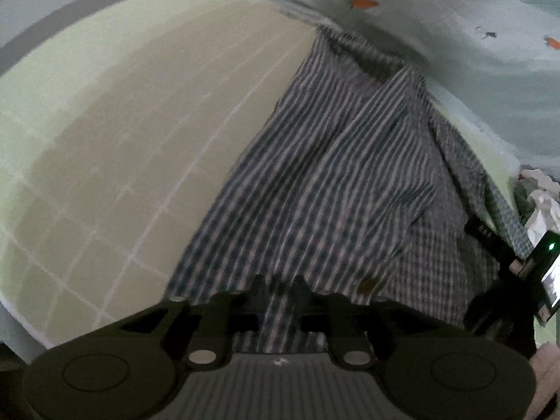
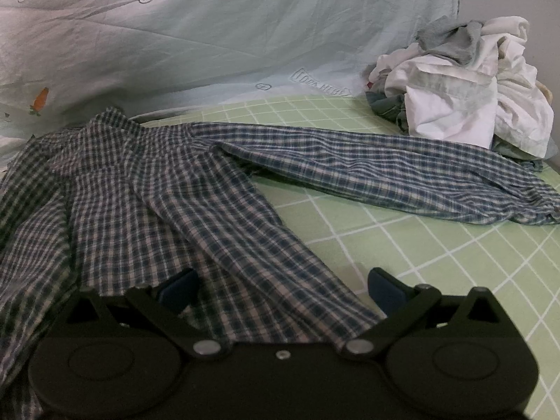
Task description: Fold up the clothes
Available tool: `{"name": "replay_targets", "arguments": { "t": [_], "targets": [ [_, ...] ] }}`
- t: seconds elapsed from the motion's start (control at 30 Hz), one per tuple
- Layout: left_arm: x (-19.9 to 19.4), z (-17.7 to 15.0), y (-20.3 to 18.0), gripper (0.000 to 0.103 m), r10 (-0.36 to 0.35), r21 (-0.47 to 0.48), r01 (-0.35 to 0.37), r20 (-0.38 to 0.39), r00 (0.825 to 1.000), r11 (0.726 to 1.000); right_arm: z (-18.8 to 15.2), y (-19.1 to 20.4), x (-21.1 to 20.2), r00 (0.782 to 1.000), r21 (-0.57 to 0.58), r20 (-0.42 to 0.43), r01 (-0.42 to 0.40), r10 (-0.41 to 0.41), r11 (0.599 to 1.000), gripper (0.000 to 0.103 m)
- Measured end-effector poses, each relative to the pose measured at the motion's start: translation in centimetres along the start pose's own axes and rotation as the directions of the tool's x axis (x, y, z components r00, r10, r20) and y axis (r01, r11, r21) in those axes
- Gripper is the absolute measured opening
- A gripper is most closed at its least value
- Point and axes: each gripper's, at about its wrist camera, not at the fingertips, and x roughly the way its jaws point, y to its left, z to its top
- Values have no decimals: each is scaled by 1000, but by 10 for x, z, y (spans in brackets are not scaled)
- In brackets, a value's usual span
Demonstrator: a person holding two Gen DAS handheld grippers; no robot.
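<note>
A blue and white checked shirt lies spread on a green gridded mat. One sleeve stretches to the right. My left gripper is shut on the shirt's hem and holds the cloth stretched away from it. My right gripper is open, its blue-padded fingers astride the shirt's lower edge. The right gripper's body also shows at the right edge of the left wrist view.
A pile of white and grey clothes sits at the mat's far right corner. A pale blue quilt with small carrot prints lies bunched behind the shirt. The mat extends left of the shirt.
</note>
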Motion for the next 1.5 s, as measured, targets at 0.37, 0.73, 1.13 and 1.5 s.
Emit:
{"name": "replay_targets", "arguments": {
  "t": [0.37,0.73,1.13,1.5],
  "targets": [
    [28,29,-27,56,25,114,-22,-29,999,993,-14,-45,-40,988,-1,-75,-137,137,991,103],
    [42,20,-33,8,33,171,-26,-43,999,985,-26,-54,-64,981,21,-89,-171,172,985,103],
    [-11,10,12,4,-226,-109,215,-95,969,970,-39,-5,-94,966,-72,-93,-250,243,966,103],
    [-6,-14,58,4,-110,-155,84,-165,980,984,-53,-1,-115,992,-156,-50,-125,118,980,103]
  ]
}}
